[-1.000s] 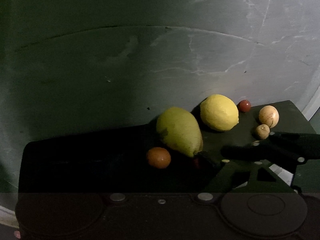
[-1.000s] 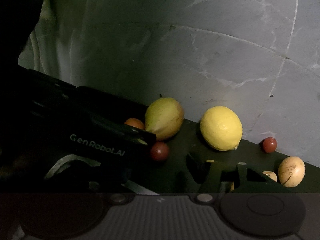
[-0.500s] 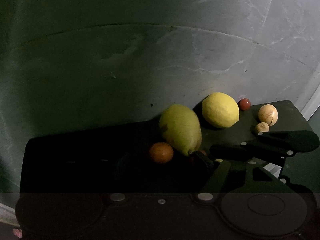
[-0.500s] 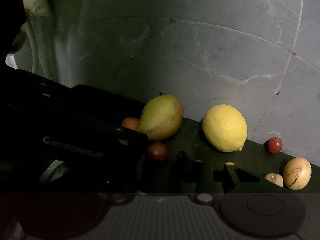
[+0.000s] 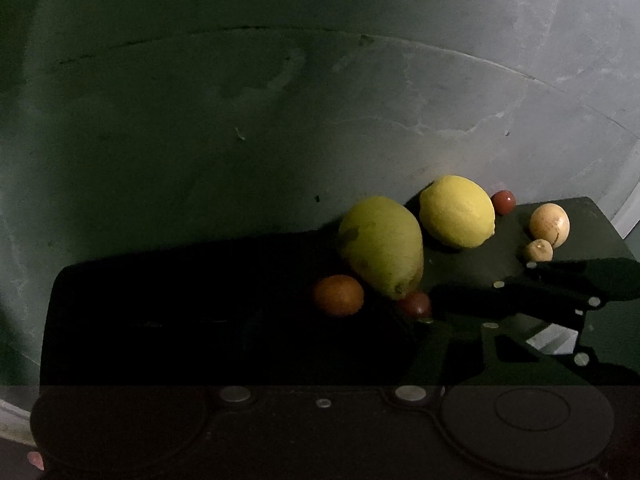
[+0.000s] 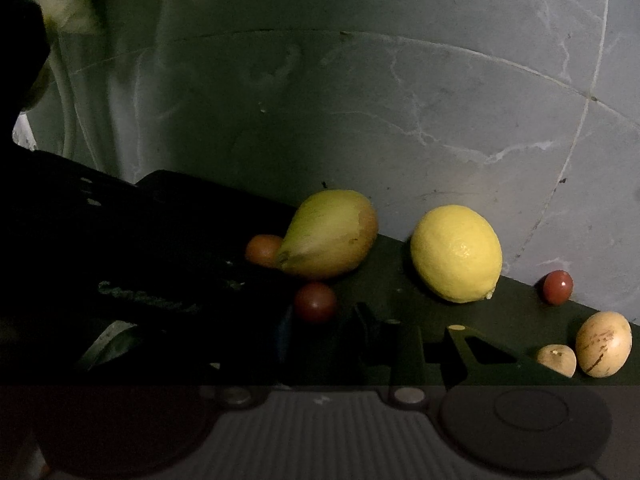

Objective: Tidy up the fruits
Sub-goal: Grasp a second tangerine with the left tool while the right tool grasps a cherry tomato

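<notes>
Seven fruits lie on a dark board set on a pale marbled worktop [image 6: 440,100], in dim light.

The pear [image 6: 328,234] lies on its side near the board's rear edge, a small orange fruit [image 6: 262,250] touching its narrow end. A dark red cherry tomato [image 6: 315,302] sits just in front of the pear. The lemon [image 6: 456,254] rests apart to the right. Further right are a second red cherry tomato [image 6: 557,287], a tan egg-shaped fruit [image 6: 603,344] and a smaller tan one [image 6: 557,359] touching it.

The left tool [image 6: 160,280] reaches in from the left as a dark mass, its tip close to the nearer tomato. Whether it is parted or closed cannot be told in this shadow. The right tool [image 5: 520,300] shows as dark fingers low on the right of the board [image 5: 580,216]. Its fingers appear apart, but the gloom leaves that uncertain, and nothing is seen between them.

Judgement on handling: the tomatoes are light, smooth and thin-skinned, and will roll or burst under a hard squeeze, so take them across the middle with gentle pressure. The lemon is firm and heavier, best gripped across its short axis. The pear bruises easily and tapers, so hold the broad body, not the neck.
</notes>
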Available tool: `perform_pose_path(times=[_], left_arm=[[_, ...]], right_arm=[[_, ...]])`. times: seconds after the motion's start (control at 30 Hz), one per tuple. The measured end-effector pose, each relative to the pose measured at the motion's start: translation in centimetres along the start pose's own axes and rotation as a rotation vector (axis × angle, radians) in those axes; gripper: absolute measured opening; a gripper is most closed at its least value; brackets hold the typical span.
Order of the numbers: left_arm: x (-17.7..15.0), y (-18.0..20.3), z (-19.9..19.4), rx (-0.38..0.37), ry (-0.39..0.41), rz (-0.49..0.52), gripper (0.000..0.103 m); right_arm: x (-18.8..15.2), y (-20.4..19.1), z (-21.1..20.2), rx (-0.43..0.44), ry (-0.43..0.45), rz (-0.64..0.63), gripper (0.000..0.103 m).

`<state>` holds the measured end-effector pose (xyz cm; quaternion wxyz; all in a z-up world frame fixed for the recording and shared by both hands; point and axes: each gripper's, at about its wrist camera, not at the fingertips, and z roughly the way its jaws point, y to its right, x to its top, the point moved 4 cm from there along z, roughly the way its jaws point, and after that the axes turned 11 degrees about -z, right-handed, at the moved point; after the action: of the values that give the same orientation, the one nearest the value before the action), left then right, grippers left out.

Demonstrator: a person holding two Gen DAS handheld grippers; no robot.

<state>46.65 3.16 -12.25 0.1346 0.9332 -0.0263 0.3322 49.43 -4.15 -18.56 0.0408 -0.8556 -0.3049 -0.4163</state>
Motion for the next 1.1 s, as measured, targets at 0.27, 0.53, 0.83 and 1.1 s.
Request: perform_pose_path(times=[0.27, 0.53, 0.83, 1.1], left_arm=[[0.7, 0.5, 0.7, -0.011, 0.007, 0.021, 0.043], [0.5, 0.6, 0.4, -0.023, -0.002, 0.011, 0.031], [-0.5, 0.5, -0.5, -0.011, -0.012, -0.021, 0.03], [-1.8, 0.9, -1.6, -0.011, -0.015, -0.034, 0.03]], right_arm=[[-0.1, -0.1, 0.1, 0.009, 0.005, 0.004, 0.03], [-0.3, 0.0, -0.2, 0.017, 0.006, 0.011, 0.025], [-0.9, -0.6, -0.9, 0.012, 0.005, 0.017, 0.025], [-1.4, -1.0, -2.1, -0.004, 0.028, 0.032, 0.024]])
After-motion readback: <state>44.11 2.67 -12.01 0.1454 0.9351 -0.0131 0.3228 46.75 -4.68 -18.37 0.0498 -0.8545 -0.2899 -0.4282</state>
